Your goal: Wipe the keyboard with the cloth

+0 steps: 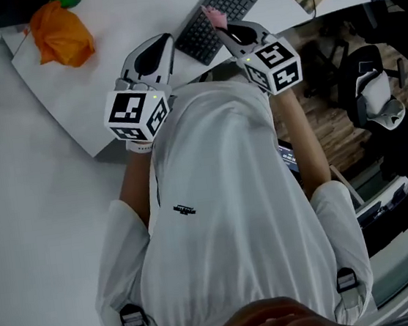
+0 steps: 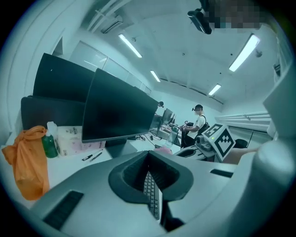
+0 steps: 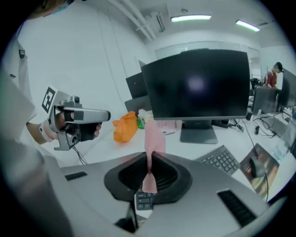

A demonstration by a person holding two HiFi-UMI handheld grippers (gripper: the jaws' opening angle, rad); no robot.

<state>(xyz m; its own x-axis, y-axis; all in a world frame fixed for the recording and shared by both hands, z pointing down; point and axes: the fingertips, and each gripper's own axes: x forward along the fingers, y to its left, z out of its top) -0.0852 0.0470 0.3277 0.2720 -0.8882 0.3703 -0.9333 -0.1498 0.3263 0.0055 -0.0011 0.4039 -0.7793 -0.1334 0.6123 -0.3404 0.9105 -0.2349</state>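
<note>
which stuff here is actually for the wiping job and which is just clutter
For the job:
- keyboard
- pink cloth, held by the right gripper

Just lying about:
- orange bag
- green bottle
- pens
- monitor

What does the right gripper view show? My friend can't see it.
The right gripper pinches a small pink cloth over a dark keyboard on a white desk. Behind stand a black monitor and an orange plastic bag.

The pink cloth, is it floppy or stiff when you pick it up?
Probably floppy: the cloth bunches narrow where the right gripper pinches it. Likely light too, since that small pinch holds all of it.
</note>
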